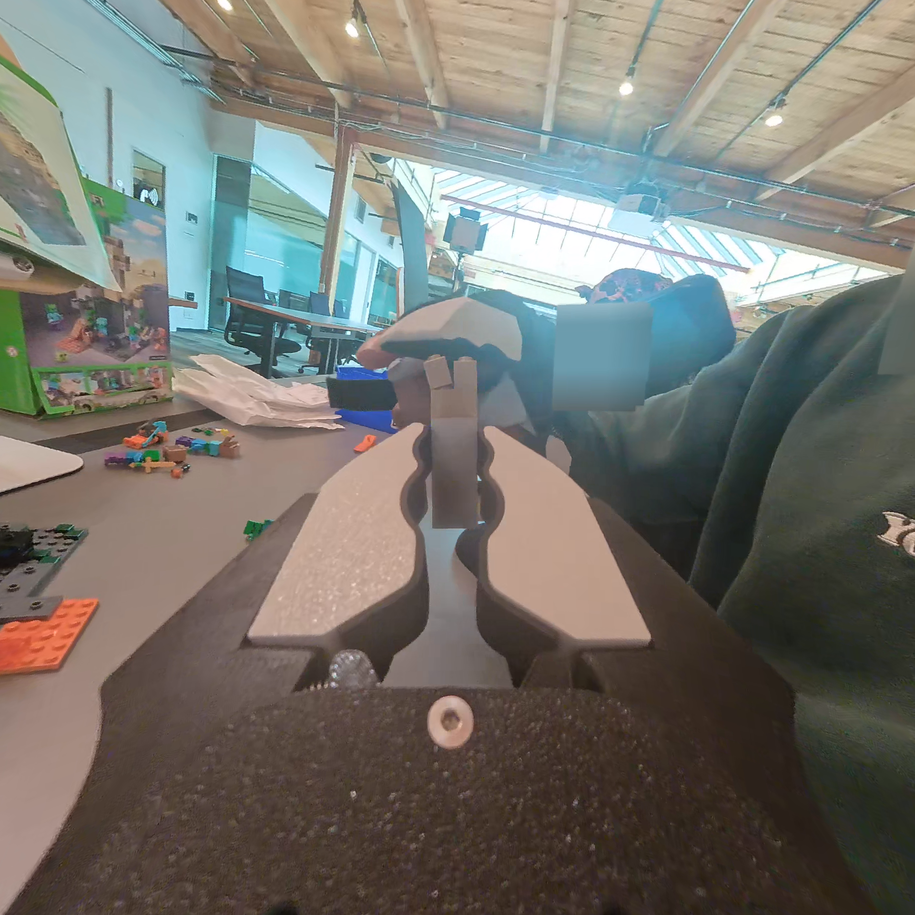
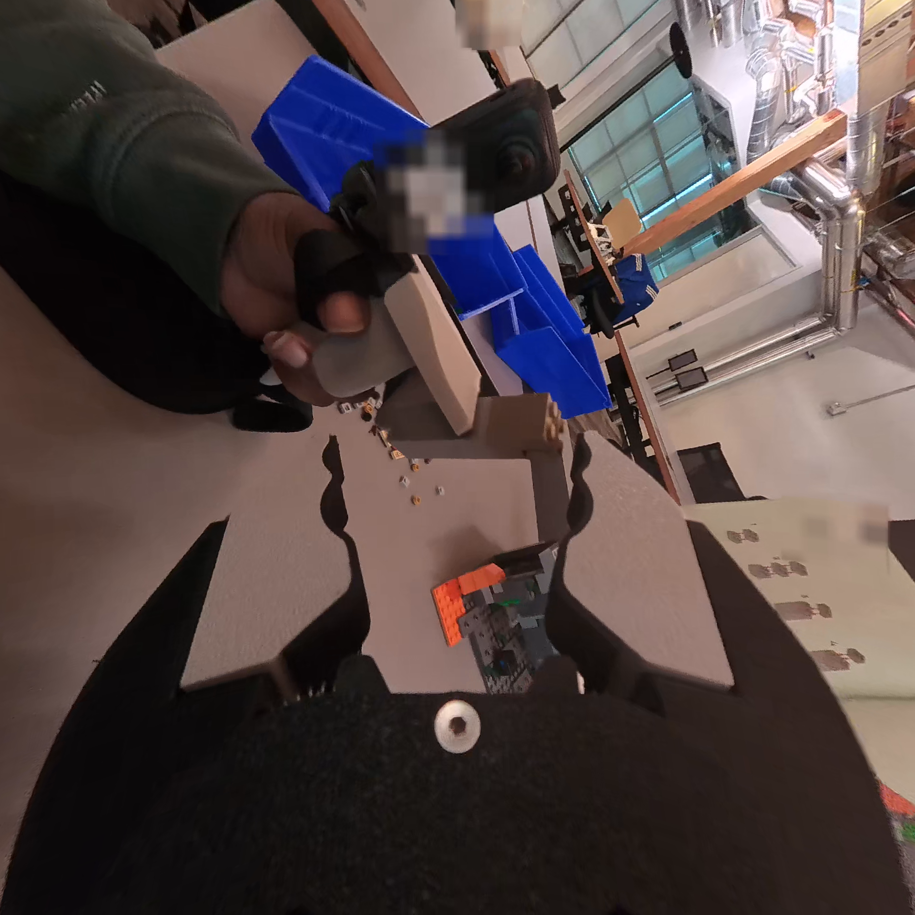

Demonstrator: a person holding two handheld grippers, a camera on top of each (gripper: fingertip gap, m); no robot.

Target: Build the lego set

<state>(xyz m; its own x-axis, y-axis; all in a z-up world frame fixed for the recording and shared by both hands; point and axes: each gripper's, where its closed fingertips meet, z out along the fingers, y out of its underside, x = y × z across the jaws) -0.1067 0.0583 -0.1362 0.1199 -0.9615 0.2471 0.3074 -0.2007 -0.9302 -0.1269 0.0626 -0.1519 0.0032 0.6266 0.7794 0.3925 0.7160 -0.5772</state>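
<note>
Left tongs (image 1: pixel 454 445) are clenched on a grey brick piece (image 1: pixel 453 465), both pads pressed against its sides. The piece is seen as a long, smooth grey block topped by tan studded bricks (image 1: pixel 453 391) forming a notch, one small tan brick sitting tilted at the upper left. It is held upright, above the grey surface (image 1: pixel 277 475). Right tongs (image 2: pixel 455 475) are spread wide, nothing gripped; the same piece (image 2: pixel 520 426) is seen beside the right-hand pad (image 2: pixel 579 495), whether touching cannot be told. Below, an orange and grey plate build (image 2: pixel 490 619) lies on the surface, with tiny loose parts (image 2: pixel 406 475) scattered near. Blue bins (image 2: pixel 544 346) are set beyond.
</note>
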